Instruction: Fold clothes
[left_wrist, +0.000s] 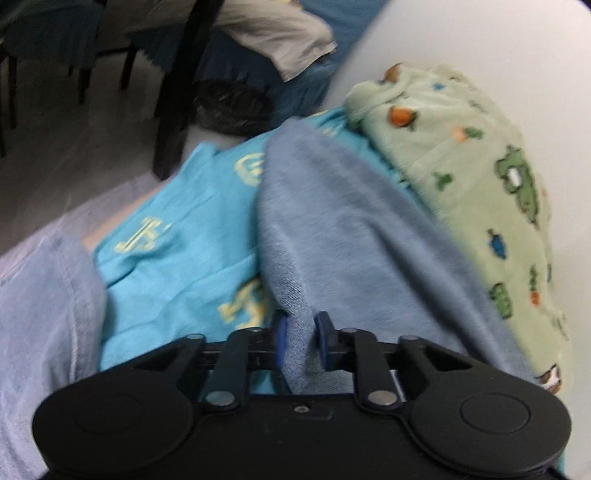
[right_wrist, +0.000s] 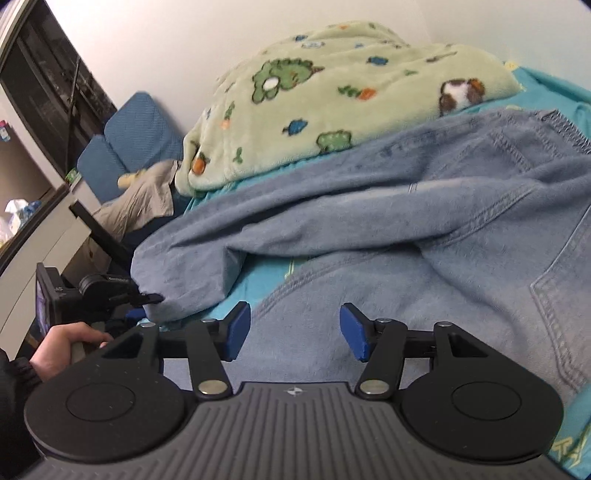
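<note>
A pair of light blue jeans (right_wrist: 424, 206) lies spread on a turquoise bedsheet (left_wrist: 177, 236). My left gripper (left_wrist: 302, 338) is shut on the end of one jeans leg (left_wrist: 343, 229), with the denim pinched between its blue pads. The right wrist view shows that same leg end (right_wrist: 177, 266) lifted at the left, held by the other gripper, which a hand (right_wrist: 62, 347) holds. My right gripper (right_wrist: 294, 330) is open low over the jeans, near the back pocket (right_wrist: 561, 295), with nothing between its fingers.
A pale green fleece blanket (right_wrist: 332, 96) with a cartoon print is bunched against the white wall (left_wrist: 498, 44) behind the jeans. Beyond the bed's end are a blue cushion (right_wrist: 136, 136), beige fabric (left_wrist: 280, 33), dark chair legs (left_wrist: 177, 85) and a dark cabinet (right_wrist: 44, 85).
</note>
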